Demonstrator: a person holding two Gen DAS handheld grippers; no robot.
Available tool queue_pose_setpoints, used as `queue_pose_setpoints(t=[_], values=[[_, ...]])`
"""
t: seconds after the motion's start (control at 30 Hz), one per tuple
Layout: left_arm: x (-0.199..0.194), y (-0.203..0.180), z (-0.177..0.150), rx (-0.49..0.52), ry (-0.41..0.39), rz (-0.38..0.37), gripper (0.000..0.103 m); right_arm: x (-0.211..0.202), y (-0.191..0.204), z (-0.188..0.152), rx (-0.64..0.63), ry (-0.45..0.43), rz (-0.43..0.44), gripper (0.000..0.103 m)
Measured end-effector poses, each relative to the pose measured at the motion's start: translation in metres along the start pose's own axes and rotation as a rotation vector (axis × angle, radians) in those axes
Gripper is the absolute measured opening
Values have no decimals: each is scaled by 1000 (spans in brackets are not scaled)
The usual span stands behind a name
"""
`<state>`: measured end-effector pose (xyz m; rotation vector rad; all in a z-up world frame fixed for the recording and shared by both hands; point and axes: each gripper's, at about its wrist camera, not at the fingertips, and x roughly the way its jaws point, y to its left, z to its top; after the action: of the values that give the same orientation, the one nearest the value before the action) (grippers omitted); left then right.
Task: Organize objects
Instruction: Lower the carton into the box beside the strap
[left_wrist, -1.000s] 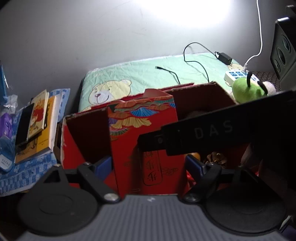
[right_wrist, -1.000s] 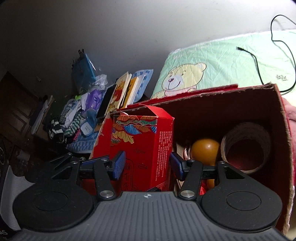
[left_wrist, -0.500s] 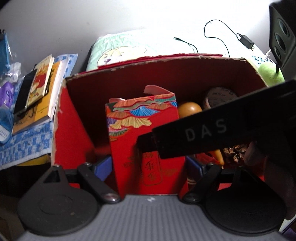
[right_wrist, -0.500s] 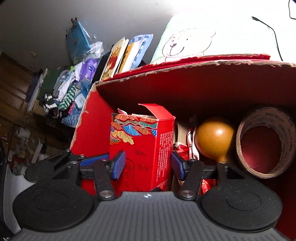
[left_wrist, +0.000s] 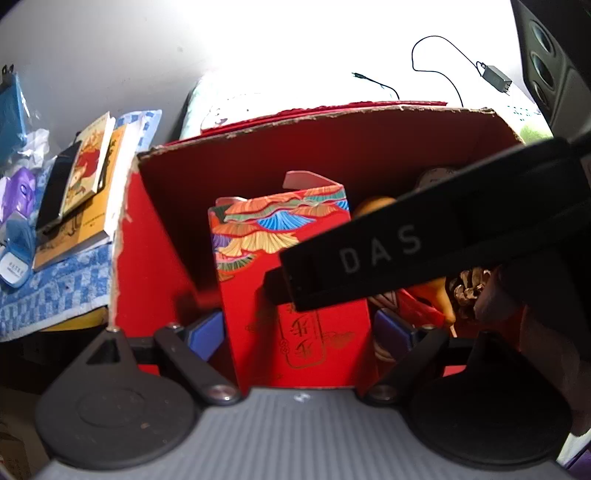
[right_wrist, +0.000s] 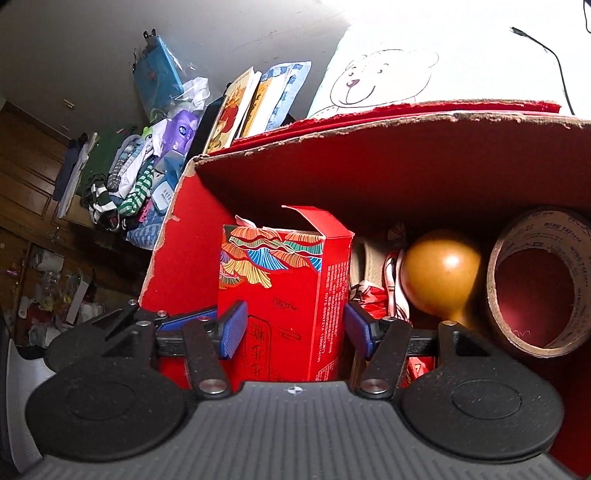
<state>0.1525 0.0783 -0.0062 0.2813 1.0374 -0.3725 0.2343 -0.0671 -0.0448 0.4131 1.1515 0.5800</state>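
Left wrist view is showing the left claw (left_wrist: 297, 328) straddling the red carton (left_wrist: 291, 280), its blue pads (left_wrist: 207, 330) sitting at either flank, though whether they are actually pressing is something I cannot tell from here. The carton is standing upright in the left part of the red cardboard box (left_wrist: 147, 229), near its left wall, with its top flap open. In the right wrist view, the right claw (right_wrist: 293, 326) is spread around the same carton (right_wrist: 288, 295), both pads just off its sides. To settle it well, I would be keeping it vertical and easing it toward the left wall, where open room is lying. Rightward the room is tightening: the orange gourd (right_wrist: 439, 273), red wrappings and the tape roll (right_wrist: 535, 280) are crowding the box's right end.
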Motion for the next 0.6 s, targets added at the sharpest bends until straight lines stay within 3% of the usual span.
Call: queue_pose_setpoints(t=[0.2, 0.6], values=[[-9, -2, -2, 28, -43, 13, 92, 1, 1, 0, 7, 9, -16, 59], [0, 0, 6, 31, -40, 26, 91, -1, -6, -2, 75, -14, -24, 57]])
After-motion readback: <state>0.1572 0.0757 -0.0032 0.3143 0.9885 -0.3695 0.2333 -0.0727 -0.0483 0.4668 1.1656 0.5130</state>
